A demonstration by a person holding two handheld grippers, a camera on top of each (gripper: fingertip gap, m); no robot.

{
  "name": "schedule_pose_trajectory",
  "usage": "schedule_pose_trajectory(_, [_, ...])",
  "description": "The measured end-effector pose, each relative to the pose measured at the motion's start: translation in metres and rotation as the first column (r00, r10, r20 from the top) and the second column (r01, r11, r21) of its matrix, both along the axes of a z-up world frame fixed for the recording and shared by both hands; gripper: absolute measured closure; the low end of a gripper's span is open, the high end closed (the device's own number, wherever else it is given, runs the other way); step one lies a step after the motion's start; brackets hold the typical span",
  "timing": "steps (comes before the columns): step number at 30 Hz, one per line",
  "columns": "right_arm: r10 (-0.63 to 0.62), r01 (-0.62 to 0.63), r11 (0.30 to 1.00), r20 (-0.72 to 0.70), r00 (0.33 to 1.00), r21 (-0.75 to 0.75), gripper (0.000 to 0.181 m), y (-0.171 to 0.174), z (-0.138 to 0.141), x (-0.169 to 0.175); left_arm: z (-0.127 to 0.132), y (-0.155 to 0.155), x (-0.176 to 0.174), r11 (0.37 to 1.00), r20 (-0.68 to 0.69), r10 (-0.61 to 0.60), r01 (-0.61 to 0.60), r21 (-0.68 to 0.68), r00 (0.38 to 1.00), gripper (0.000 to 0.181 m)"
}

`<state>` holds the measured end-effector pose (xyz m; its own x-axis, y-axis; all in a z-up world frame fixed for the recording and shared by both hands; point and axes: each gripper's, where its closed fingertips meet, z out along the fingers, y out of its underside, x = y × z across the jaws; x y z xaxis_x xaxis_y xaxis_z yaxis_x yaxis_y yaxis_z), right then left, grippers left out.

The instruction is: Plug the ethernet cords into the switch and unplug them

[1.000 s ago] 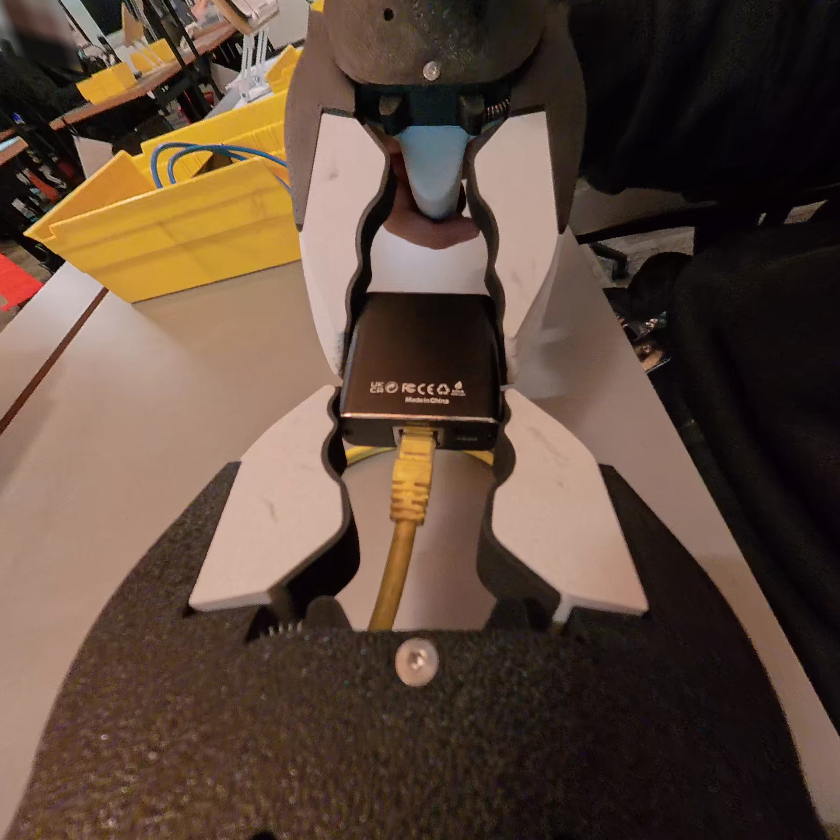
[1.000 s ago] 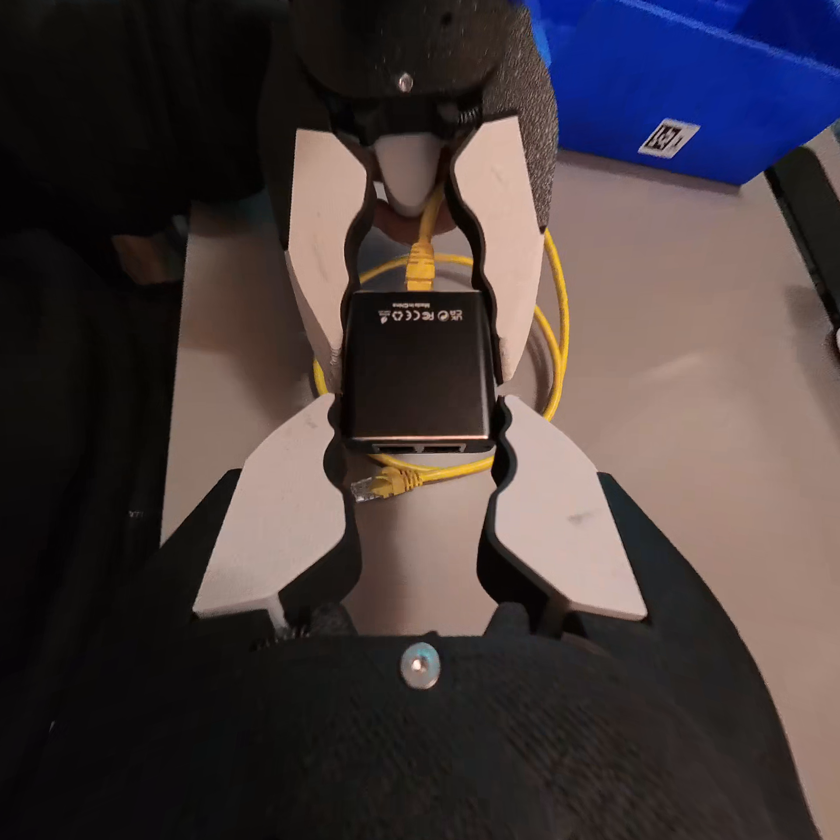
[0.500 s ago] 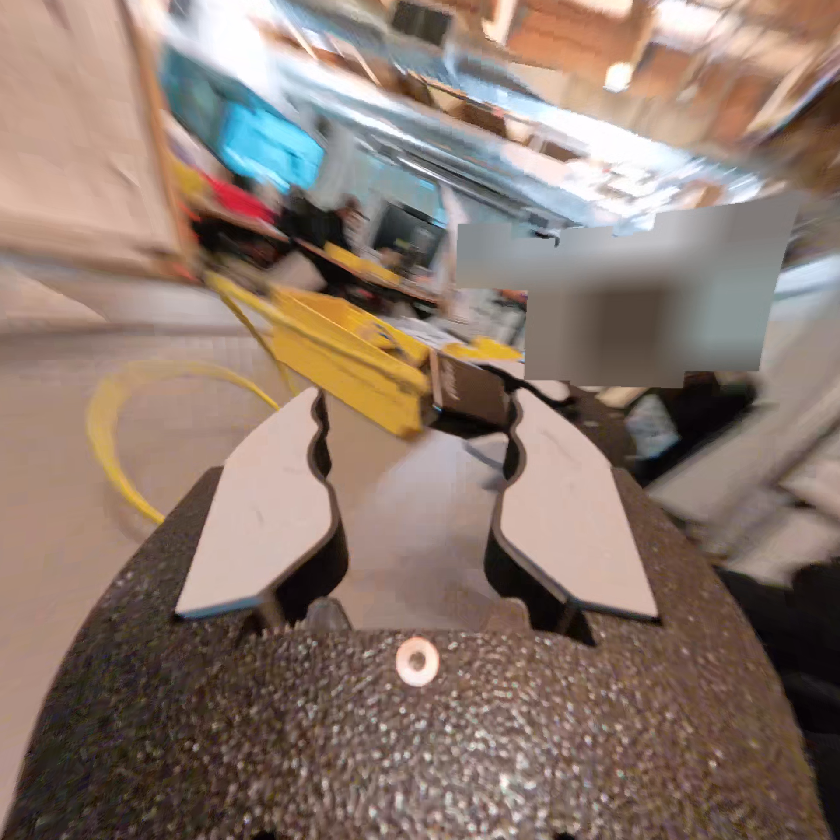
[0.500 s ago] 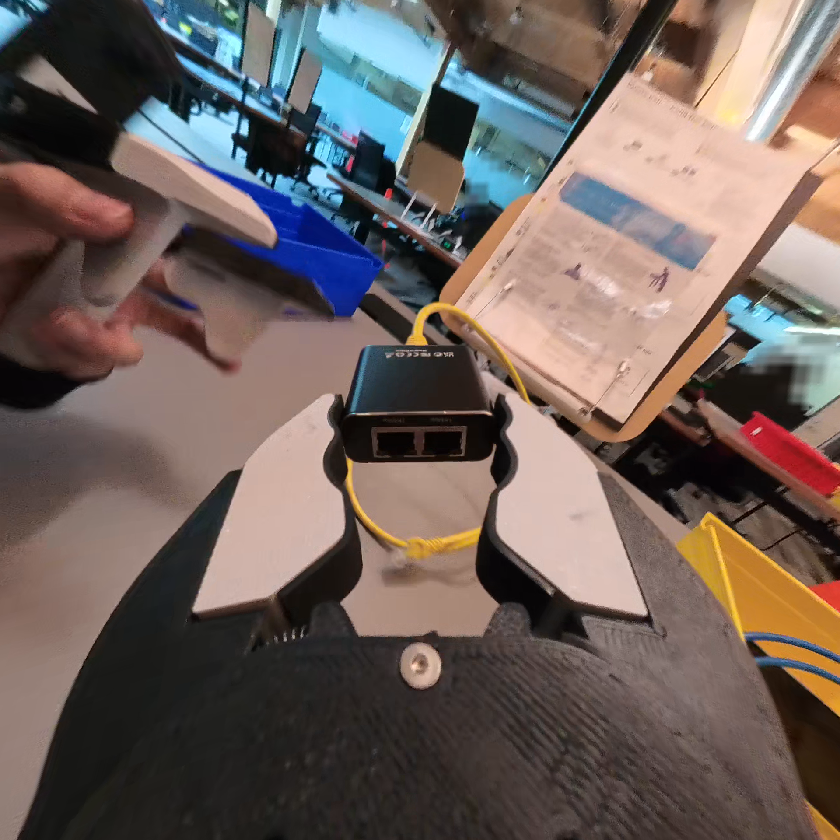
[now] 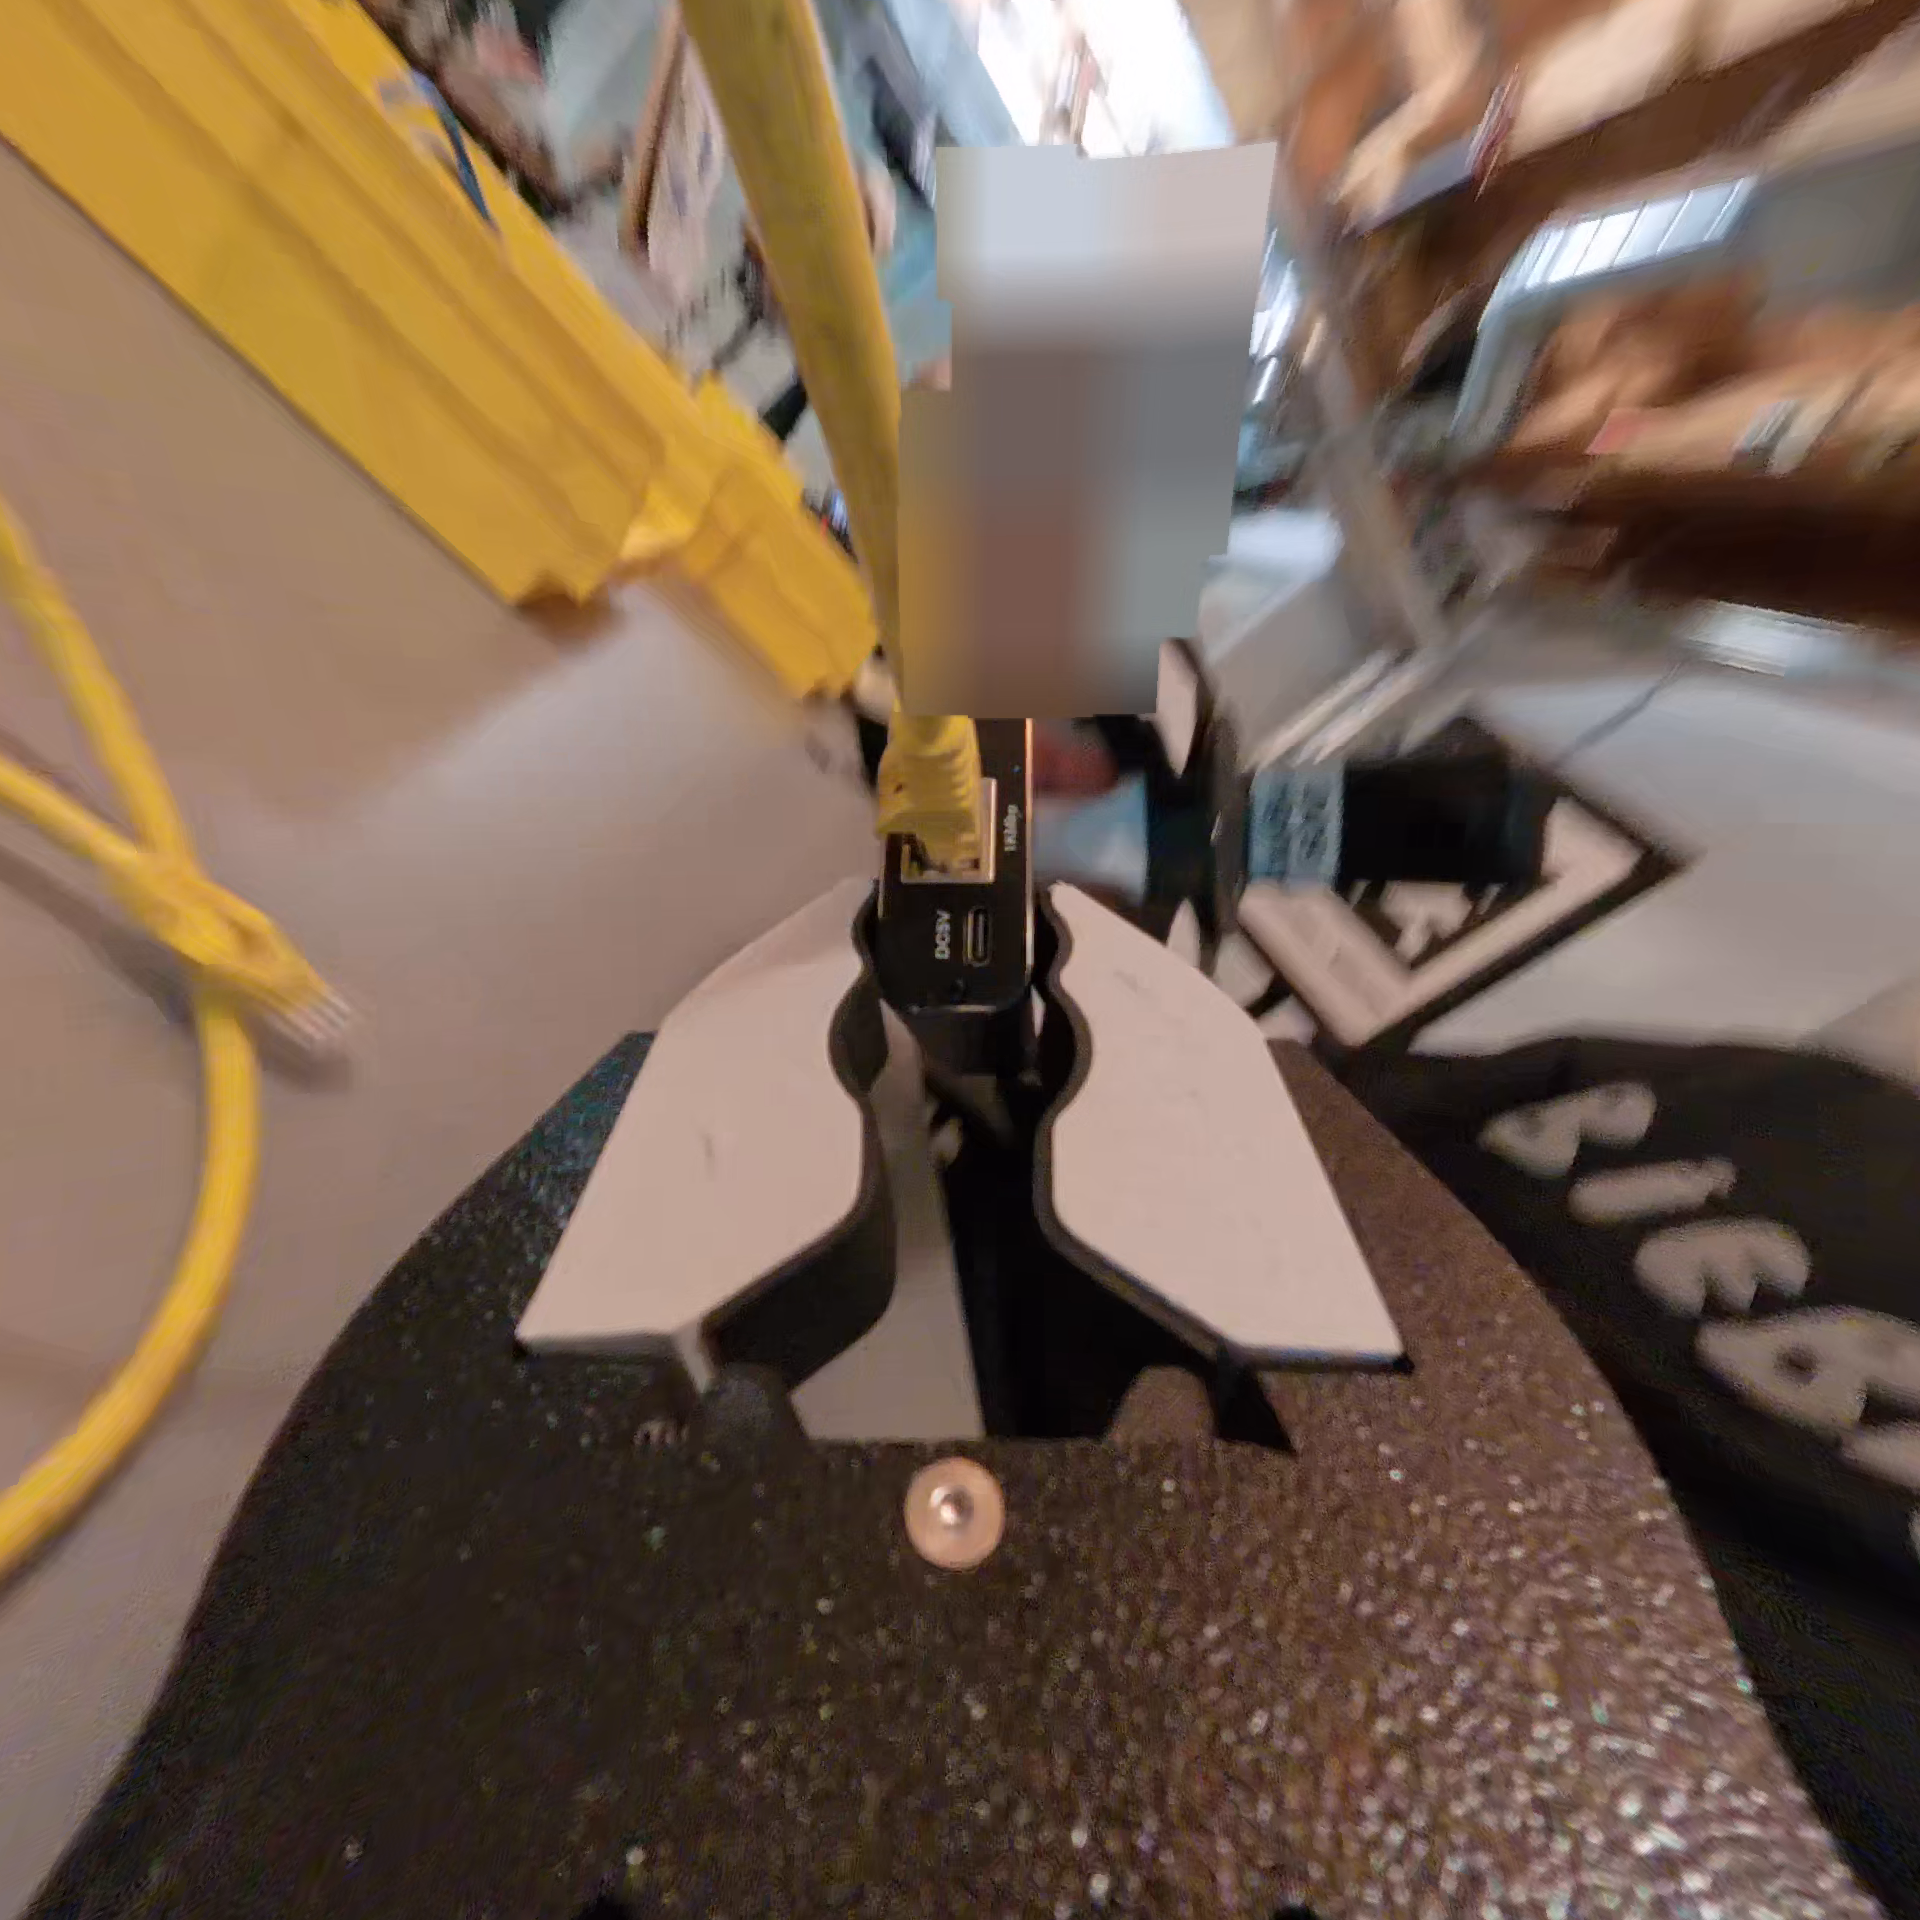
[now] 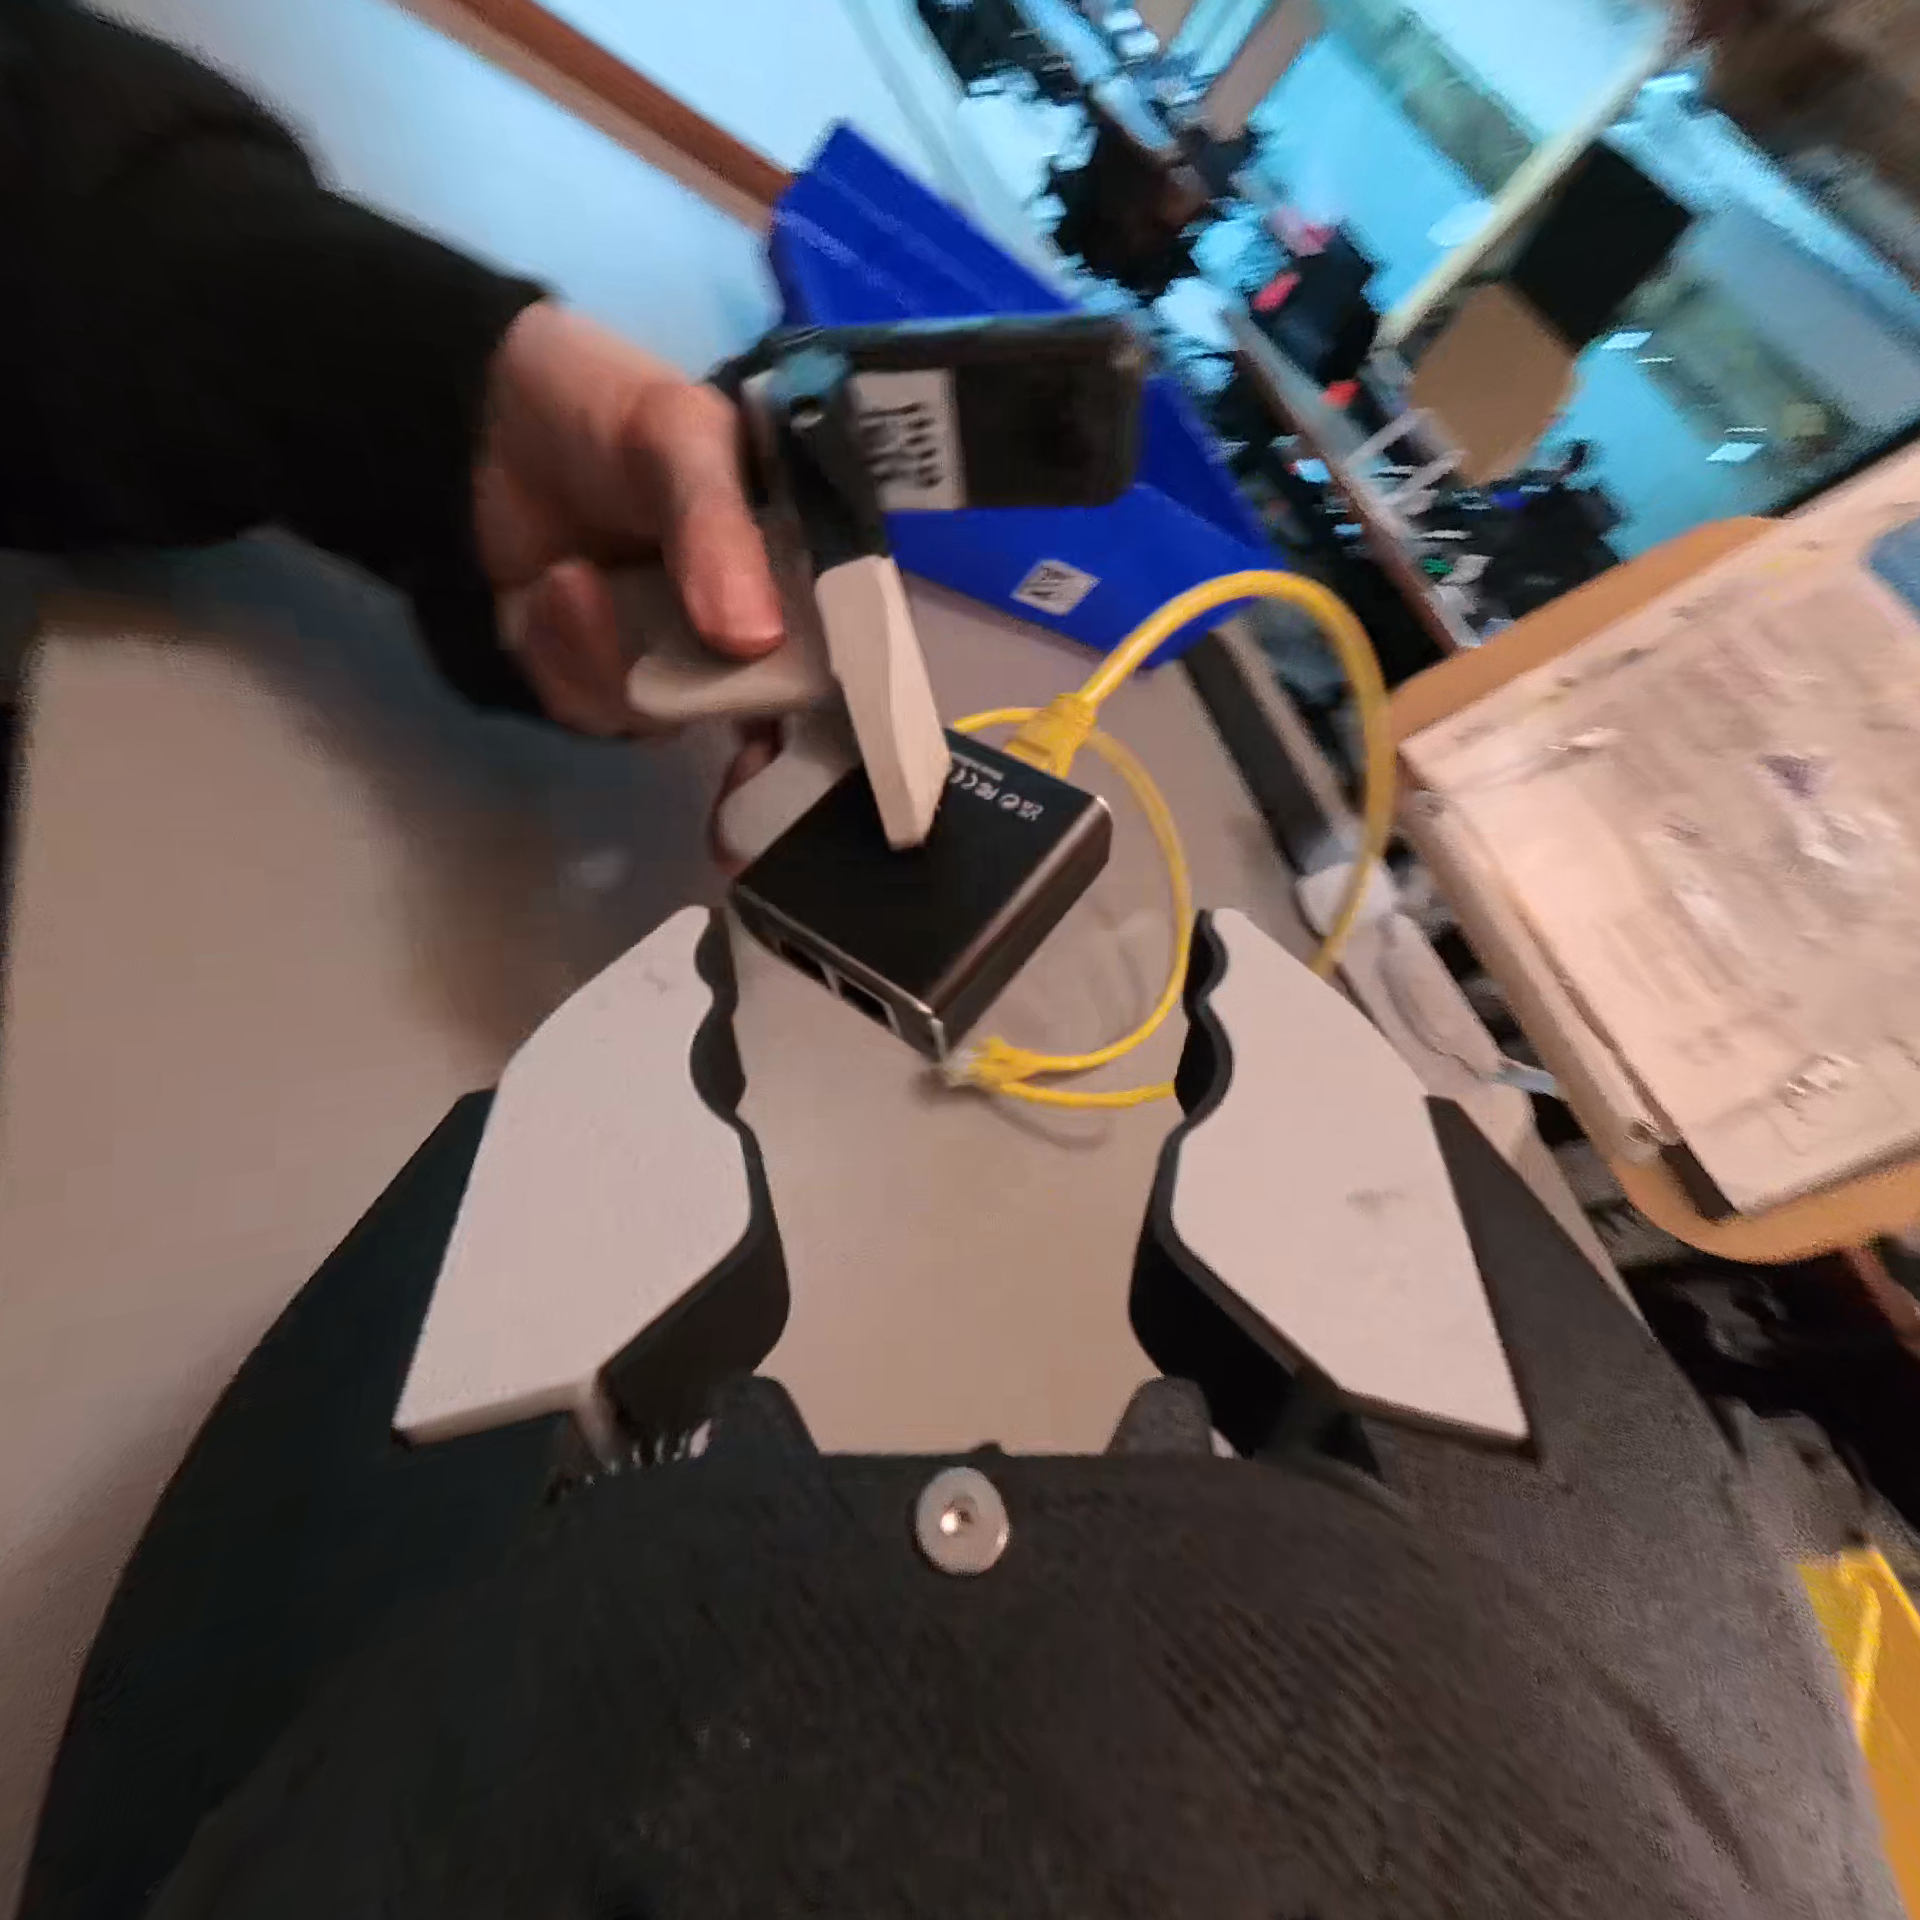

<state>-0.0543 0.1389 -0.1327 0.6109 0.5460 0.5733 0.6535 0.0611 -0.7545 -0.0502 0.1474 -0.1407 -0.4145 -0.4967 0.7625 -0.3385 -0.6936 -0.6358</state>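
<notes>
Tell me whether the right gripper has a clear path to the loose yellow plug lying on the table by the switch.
Probably yes. The right gripper is open, and the loose plug lies on bare table just ahead of its fingertips. The switch, clamped by the left gripper, sits close beside the plug and may crowd one finger.

A pale grey table (image 6: 260,935) fills the near ground. A blue bin (image 6: 935,312) sits ahead and left of the right claw, a clipboard stand (image 6: 1662,883) to its right. A yellow bin (image 5: 416,343) lies ahead-left of the left claw. Beyond, blurred desks under cool light.
</notes>
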Motion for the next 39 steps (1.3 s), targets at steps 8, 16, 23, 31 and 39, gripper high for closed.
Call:
schedule_pose_trajectory(8, [0.114,-0.067,0.990,0.426,0.898,-0.125,0.095,0.006,-0.043,-0.021,-0.013,-0.019,-0.034,0.949,-0.132,-0.170,0.199,0.247,0.976,0.157])
schedule_pose_trajectory(16, [-0.265,0.240,0.964,0.377,0.887,0.112,0.111,0.035,-0.019,-0.002,0.009,-0.003,-0.026,0.963,-0.061,-0.014,0.030,0.269,0.998,0.156])
schedule_pose_trajectory(23, [-0.619,0.505,0.783,0.531,0.579,0.362,0.111,0.044,0.005,0.053,0.015,0.040,0.004,0.664,0.004,0.557,-0.449,0.598,0.830,0.109])
schedule_pose_trajectory(31, [-0.595,0.476,0.797,0.613,0.520,0.371,0.112,0.042,-0.007,0.042,-0.010,0.016,0.023,0.675,-0.099,0.541,-0.361,0.643,0.835,0.118])
schedule_pose_trajectory(39, [-0.421,0.380,0.907,0.371,0.827,0.184,0.106,0.036,0.000,0.029,0.001,0.024,0.019,0.586,0.054,0.503,-0.386,0.712,0.862,0.119])
